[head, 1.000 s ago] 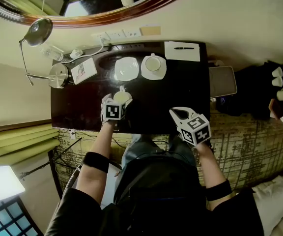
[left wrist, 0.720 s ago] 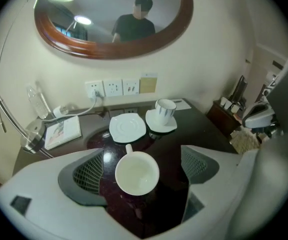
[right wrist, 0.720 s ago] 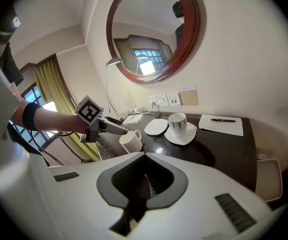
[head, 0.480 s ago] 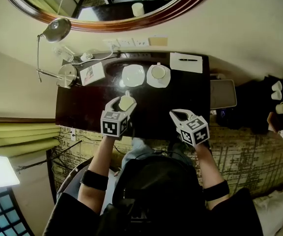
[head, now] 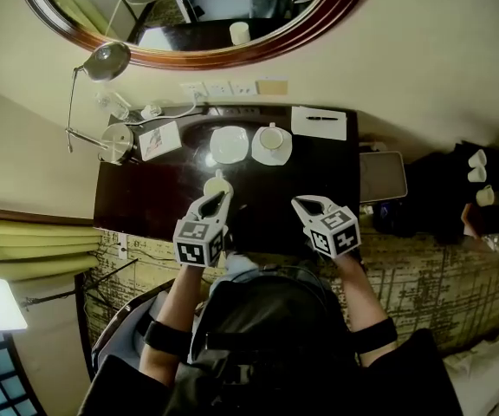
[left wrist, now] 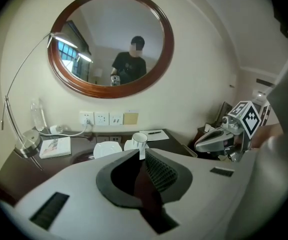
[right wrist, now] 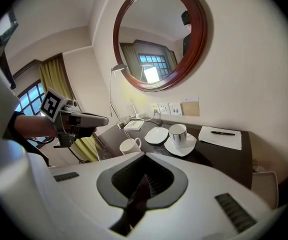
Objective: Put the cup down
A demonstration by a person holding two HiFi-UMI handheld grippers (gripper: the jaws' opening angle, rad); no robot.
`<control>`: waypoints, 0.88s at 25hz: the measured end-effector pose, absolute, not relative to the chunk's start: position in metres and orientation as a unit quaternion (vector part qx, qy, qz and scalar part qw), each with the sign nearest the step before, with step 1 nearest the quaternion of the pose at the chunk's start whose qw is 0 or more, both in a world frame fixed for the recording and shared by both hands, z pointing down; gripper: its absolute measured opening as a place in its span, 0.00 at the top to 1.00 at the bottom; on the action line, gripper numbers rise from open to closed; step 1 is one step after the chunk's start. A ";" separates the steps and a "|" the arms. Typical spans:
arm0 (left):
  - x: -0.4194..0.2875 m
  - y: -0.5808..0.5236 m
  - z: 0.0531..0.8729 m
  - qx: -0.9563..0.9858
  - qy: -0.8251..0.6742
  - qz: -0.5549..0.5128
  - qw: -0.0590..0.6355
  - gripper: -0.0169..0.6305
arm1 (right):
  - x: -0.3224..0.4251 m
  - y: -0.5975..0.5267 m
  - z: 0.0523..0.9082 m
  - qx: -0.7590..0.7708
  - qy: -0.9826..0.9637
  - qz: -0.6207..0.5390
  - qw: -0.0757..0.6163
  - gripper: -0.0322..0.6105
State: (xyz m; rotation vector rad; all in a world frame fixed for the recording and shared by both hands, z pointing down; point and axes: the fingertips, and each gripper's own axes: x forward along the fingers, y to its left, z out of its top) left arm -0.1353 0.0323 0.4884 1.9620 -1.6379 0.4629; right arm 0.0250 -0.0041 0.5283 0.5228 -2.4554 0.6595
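A white cup stands upright on the dark desk, alone and free; it also shows in the right gripper view. My left gripper sits just on the near side of it, its jaws closing with nothing between them, and in the left gripper view the pads meet and the gripper's own body hides that cup. My right gripper hovers over the desk's front right, shut and empty.
At the back of the desk lie an empty saucer, a second cup on a saucer, a notepad with a pen and a booklet. A desk lamp stands back left. A tray sits right of the desk.
The left gripper's jaws, open around the cup a second ago, have come off it, drawn back toward me and closed. The cup stays on the desk. The right gripper has hardly moved.
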 end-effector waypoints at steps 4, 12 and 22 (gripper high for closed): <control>-0.126 0.038 0.488 0.734 -0.599 0.167 0.274 0.97 | 0.028 -0.004 0.532 0.201 -0.911 0.242 0.269 0.95; -0.124 0.043 0.491 0.733 -0.601 0.150 0.281 0.97 | 0.026 0.005 0.528 0.201 -0.908 0.248 0.271 0.95; -0.125 0.046 0.495 0.737 -0.598 0.161 0.269 0.97 | 0.023 0.004 0.541 0.204 -0.906 0.247 0.278 0.95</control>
